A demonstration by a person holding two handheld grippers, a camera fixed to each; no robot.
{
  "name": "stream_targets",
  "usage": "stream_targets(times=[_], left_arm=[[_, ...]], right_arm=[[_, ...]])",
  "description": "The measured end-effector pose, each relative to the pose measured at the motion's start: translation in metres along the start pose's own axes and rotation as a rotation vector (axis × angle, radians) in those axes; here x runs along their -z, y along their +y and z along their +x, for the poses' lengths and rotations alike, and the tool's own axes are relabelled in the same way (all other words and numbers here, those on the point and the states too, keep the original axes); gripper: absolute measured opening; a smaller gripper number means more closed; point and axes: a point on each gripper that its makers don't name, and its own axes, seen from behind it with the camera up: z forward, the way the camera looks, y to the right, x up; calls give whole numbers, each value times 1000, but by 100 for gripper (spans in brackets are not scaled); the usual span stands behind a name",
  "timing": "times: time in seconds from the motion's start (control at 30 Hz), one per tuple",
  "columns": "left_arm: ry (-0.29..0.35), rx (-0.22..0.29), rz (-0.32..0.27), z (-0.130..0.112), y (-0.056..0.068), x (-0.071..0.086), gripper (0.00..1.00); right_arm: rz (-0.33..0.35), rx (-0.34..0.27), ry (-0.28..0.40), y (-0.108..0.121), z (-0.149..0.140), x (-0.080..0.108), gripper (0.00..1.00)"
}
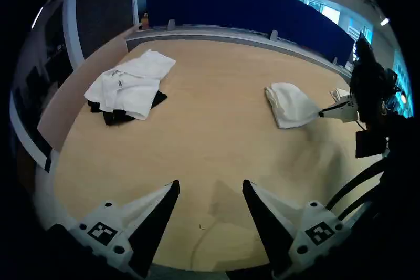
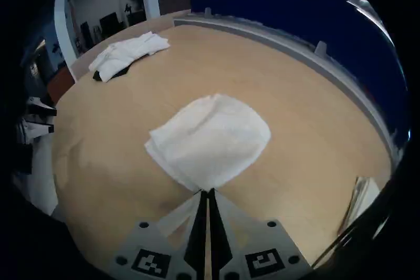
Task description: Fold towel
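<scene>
Left gripper (image 1: 210,182): jaws spread wide, nothing between them, touching nothing. Fingers are black wedges on white plastic mounts, each with a square black-and-white marker. They hover over bare tabletop. A faint shadow of the fingers falls on the wood just ahead.

Right gripper (image 2: 206,192): jaws pressed together with only a thin slit between the black fingers. The tips pinch the near corner of the towel (image 2: 210,141). Same white mounts and square markers.

Towel: white, soft and slightly nubbly terry, folded into a rounded-square pad. Stacked layer edges show along its left side in the right gripper view. The gripped corner tapers to a point into the fingertips. The rest lies flat on the table (image 1: 220,122), roughly mid-table. In the left gripper view it sits to the right, well apart from the left gripper, with the right gripper's white tip meeting its corner.

Table: light wood laminate, smooth and matte, with a curved edge and a grey rim at the back.

At the far left corner lies a rumpled white cloth (image 1: 131,83), loosely heaped over a black cloth (image 1: 118,117) that pokes out beneath it. Both are well apart from the towel.

Blue partition (image 1: 247,9): a dark, fabric-looking panel running along the back of the table.
</scene>
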Motion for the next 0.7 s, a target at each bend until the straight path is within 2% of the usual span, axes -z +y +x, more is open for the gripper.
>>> stream_targets(times=[0.2, 0.47, 0.7], left_arm=[[17, 7, -12, 8, 6, 2, 89], [40, -7, -18, 21, 10, 1, 89], [56, 0, -26, 29, 16, 2, 89]], right_arm=[[-12, 15, 98, 4, 51, 29, 3], [-29, 51, 229, 13, 117, 77, 2], [-55, 57, 279, 28, 141, 108, 2]])
